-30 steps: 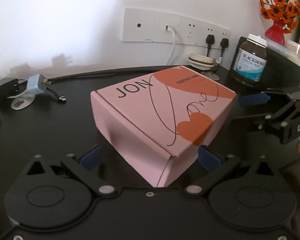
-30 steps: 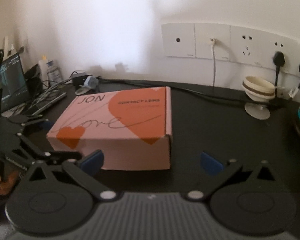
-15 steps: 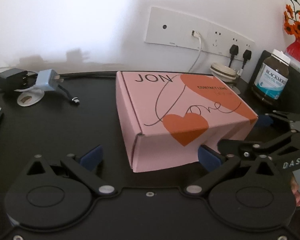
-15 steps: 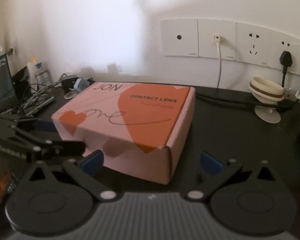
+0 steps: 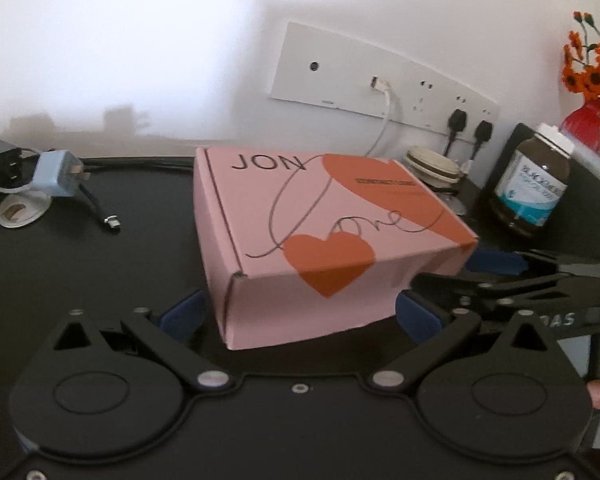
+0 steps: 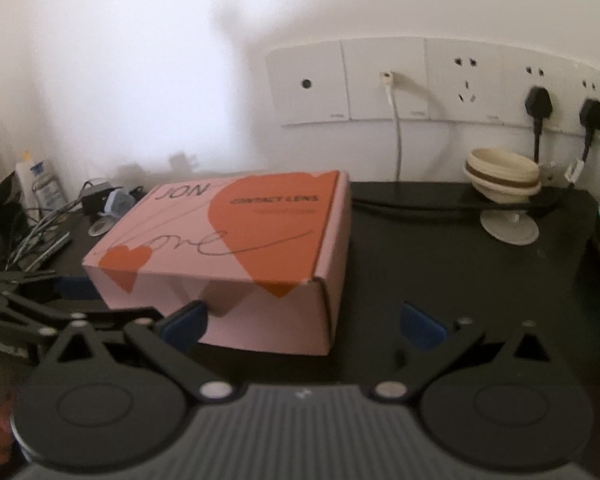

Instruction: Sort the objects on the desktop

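A pink cardboard box (image 5: 328,240) printed with orange hearts and "JON" rests on the black desk (image 5: 80,280). My left gripper (image 5: 298,316) is open, its blue pads (image 5: 180,314) on either side of the box's near face. In the right wrist view the same box (image 6: 236,248) lies ahead and to the left. My right gripper (image 6: 302,320) is open too, its left pad (image 6: 184,320) against the box's front face and its right pad beyond the box corner. Each gripper shows in the other's view: the right gripper (image 5: 480,280), the left gripper (image 6: 60,300).
A blue charger (image 5: 56,178), a black adapter (image 5: 0,164) and a loose cable tip (image 5: 112,222) lie at the back left. A brown supplement bottle (image 5: 532,188), a cream suction holder (image 6: 504,184) and a red vase (image 5: 584,118) stand right. Wall sockets (image 6: 440,80) are behind.
The box has turned from corner-on to face-on toward my left gripper and now sits nearer the wall. Both grippers have closed in around its front, jaws still open.
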The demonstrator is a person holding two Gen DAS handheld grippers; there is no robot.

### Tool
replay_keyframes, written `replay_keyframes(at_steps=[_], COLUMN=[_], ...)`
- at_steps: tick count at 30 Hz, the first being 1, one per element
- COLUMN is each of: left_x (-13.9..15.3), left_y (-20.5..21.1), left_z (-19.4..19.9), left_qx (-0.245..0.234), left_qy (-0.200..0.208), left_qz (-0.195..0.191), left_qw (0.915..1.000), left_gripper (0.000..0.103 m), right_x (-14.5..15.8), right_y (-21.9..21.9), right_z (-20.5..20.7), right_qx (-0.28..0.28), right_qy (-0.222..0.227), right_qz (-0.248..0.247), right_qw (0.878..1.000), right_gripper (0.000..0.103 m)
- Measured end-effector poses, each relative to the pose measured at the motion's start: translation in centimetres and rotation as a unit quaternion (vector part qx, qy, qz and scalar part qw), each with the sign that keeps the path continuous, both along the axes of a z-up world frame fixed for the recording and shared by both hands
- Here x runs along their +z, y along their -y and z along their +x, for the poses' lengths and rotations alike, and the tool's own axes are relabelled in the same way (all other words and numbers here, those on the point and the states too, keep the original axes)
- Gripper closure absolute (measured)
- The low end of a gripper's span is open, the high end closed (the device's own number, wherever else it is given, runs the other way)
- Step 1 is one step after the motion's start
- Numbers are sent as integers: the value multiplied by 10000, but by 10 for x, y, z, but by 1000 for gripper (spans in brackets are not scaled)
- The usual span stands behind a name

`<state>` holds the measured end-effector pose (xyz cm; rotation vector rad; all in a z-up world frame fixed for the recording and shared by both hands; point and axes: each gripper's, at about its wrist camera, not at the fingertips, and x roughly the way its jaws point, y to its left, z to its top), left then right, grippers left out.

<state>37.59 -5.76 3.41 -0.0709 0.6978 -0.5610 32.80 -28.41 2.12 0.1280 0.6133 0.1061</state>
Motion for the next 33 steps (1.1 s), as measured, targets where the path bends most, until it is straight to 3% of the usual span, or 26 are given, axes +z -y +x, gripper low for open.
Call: replay_keyframes(at_steps=[15, 23, 33], left_x=[3, 1, 0], left_y=[7, -1, -3], left_z=[-14, -8, -7], left_qx=[246, 432, 318], left_qy=[481, 346, 286], left_qz=[340, 243, 155], left_qw=[9980, 9982, 9990], left_gripper=[0, 0, 0], right_x=[-3, -5, -6], right_y=[11, 14, 18], right_z=[-4, -5, -6], right_qx=[-316, -275, -372], right_qy=[141, 90, 72], right_qz=[352, 557, 663], right_qw=[9988, 9980, 9971], right_gripper=[1, 1, 1])
